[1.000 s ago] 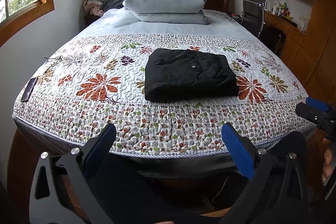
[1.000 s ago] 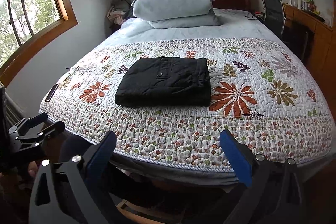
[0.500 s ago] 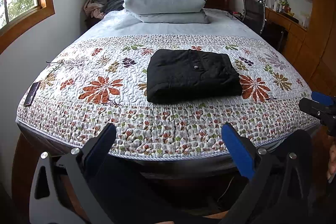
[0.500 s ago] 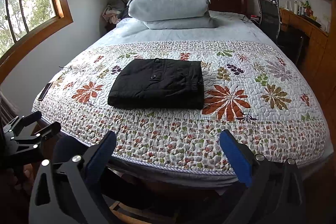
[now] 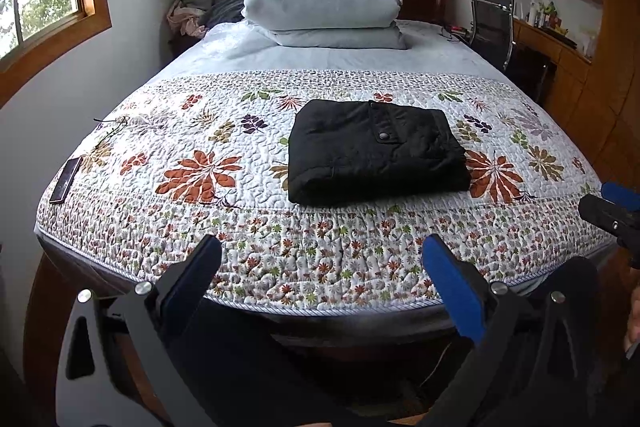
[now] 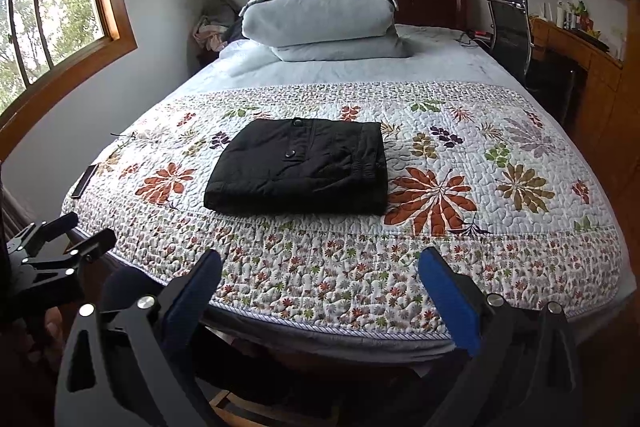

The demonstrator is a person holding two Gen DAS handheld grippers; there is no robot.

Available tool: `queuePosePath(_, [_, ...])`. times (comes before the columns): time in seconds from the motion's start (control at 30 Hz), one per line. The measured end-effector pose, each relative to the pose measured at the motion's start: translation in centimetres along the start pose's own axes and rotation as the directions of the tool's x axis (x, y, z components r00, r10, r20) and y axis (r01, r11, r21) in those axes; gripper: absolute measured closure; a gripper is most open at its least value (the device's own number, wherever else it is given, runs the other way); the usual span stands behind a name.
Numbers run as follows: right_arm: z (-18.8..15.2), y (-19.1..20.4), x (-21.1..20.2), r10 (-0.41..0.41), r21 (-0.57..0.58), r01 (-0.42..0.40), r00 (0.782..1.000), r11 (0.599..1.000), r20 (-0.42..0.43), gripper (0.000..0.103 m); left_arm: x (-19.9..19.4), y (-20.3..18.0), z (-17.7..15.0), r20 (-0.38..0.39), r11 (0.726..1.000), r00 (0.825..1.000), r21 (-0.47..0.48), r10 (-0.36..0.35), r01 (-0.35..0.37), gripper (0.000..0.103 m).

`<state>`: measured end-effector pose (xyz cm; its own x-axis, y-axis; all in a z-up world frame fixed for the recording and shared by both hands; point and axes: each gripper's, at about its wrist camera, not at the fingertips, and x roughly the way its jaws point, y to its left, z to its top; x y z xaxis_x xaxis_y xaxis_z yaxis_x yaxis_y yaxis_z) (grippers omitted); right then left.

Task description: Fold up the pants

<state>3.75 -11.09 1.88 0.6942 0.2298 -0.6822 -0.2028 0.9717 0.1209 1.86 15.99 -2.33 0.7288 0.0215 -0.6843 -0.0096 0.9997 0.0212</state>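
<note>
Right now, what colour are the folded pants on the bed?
Black pants, with a dark snap button, clearest in the right wrist view.

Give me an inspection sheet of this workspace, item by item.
Surface: floral quilted bedspread, lying flat.
Job's things: black pants, folded into a compact rectangle, mid-quilt.
Clutter: dark flat phone-like slab at the quilt's left edge; grey folded duvet by the headboard.
Grippers: left hand-held gripper and right hand-held gripper open, empty, clear of the bed.
Cables: dark cord near the bed's far right corner.
Surroundings: black office chair, wooden desk.
</note>
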Motion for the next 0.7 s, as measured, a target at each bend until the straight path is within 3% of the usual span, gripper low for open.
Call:
queuePosePath(0.37, [0.0,0.0,-0.1,0.013,-0.002,-0.014,1.000,1.000,-0.017,0.004,0.1,-0.9,-0.3,-0.002,0.999,1.000,-0.041,-0.012,0.012,0.003])
queuePosePath(0.6, [-0.6,-0.2,0.8,-0.012,-0.005,0.012,0.996,1.000,-0.087,0.004,1.9,-1.8,-1.0,-0.126,1.000,0.992,-0.003,0.011,-0.011,0.003])
queuePosePath(0.7, [-0.8,-0.1,1.2,-0.014,-0.003,0.014,0.994,1.000,-0.108,0.004,2.1,-1.8,-1.2,-0.137,1.000,0.991,-0.005,0.002,-0.002,0.003])
